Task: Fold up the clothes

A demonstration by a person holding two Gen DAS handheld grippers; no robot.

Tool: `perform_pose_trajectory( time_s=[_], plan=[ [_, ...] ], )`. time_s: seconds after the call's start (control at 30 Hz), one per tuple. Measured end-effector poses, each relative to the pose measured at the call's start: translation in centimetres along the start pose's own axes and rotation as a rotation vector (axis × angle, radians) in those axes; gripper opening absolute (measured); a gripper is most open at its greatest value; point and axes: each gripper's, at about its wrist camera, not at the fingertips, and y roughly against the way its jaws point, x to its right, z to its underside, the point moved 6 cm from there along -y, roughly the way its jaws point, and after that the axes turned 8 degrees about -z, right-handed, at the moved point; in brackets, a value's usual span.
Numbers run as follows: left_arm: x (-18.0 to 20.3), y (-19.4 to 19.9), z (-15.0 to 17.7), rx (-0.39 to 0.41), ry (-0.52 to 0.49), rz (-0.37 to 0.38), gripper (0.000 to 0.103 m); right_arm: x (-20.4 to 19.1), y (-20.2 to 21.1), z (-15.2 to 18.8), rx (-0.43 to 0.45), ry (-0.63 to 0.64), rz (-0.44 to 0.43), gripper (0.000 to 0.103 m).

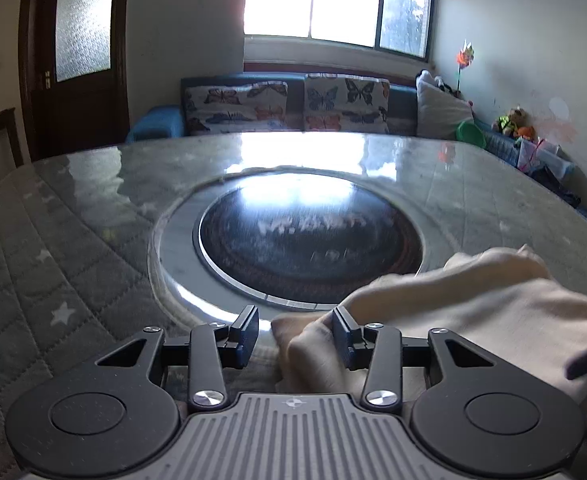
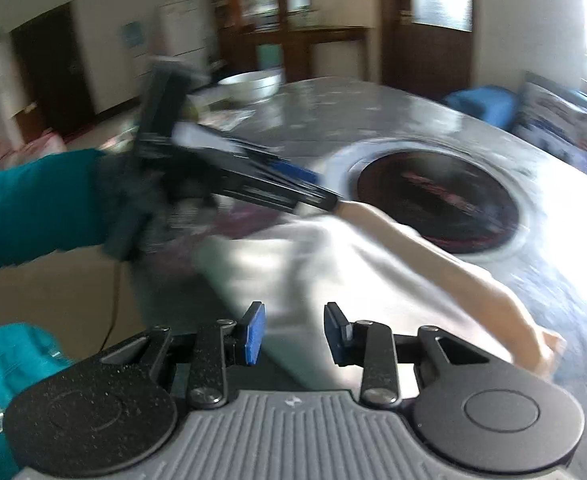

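The cream garment (image 1: 473,300) lies partly folded on the desk (image 1: 93,208); left gripper (image 1: 295,334) fingers stand narrow around its corner, right gripper (image 2: 294,334) narrow, empty.

Big table (image 1: 93,240) with shiny cover, stars on it. Round dark plate (image 1: 309,240) in middle. Far behind, sofa (image 1: 401,108) with butterfly cushions (image 1: 237,106) under bright window (image 1: 333,0). Brown door (image 1: 73,48) far left. Toys (image 1: 513,122) far right. White bowl (image 2: 251,82) at far table edge.
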Motion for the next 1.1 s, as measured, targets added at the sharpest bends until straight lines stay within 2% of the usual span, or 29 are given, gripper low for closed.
perform_pose_trajectory(
  time_s=[0.1, 0.23, 0.33, 0.43, 0.53, 0.77, 0.97, 1.1],
  plan=[
    [1.8, 1.2, -1.0, 0.037, -0.011, 0.048, 0.044, 1.9, 0.6, 0.9, 0.013, -0.068, 0.091, 0.032],
    [5.0, 2.4, -0.9, 0.051, -0.046, 0.146, 0.044, 3.2, 2.1, 2.8, 0.022, -0.146, 0.145, 0.033],
    [7.0, 2.5, -0.2, 0.042, -0.071, 0.188, 0.044, 4.1, 3.2, 4.2, 0.031, -0.194, 0.175, 0.033],
    [7.9, 1.9, 0.8, 0.015, -0.086, 0.190, 0.044, 4.8, 3.9, 5.5, 0.040, -0.239, 0.190, 0.034],
    [7.9, 1.4, 1.6, -0.005, -0.097, 0.172, 0.044, 4.9, 4.7, 5.5, 0.066, -0.238, 0.185, 0.034],
    [8.4, 2.8, 1.8, 0.021, -0.086, 0.190, 0.044, 6.8, 4.3, 3.9, 0.148, -0.243, 0.217, 0.034],
    [8.7, 2.5, 3.0, 0.007, -0.108, 0.185, 0.044, 8.9, 3.1, 5.5, 0.155, -0.299, 0.238, 0.031],
    [8.9, 2.6, 2.7, 0.011, -0.106, 0.187, 0.046, 9.2, 3.8, 5.4, 0.158, -0.312, 0.266, 0.031]
  ],
)
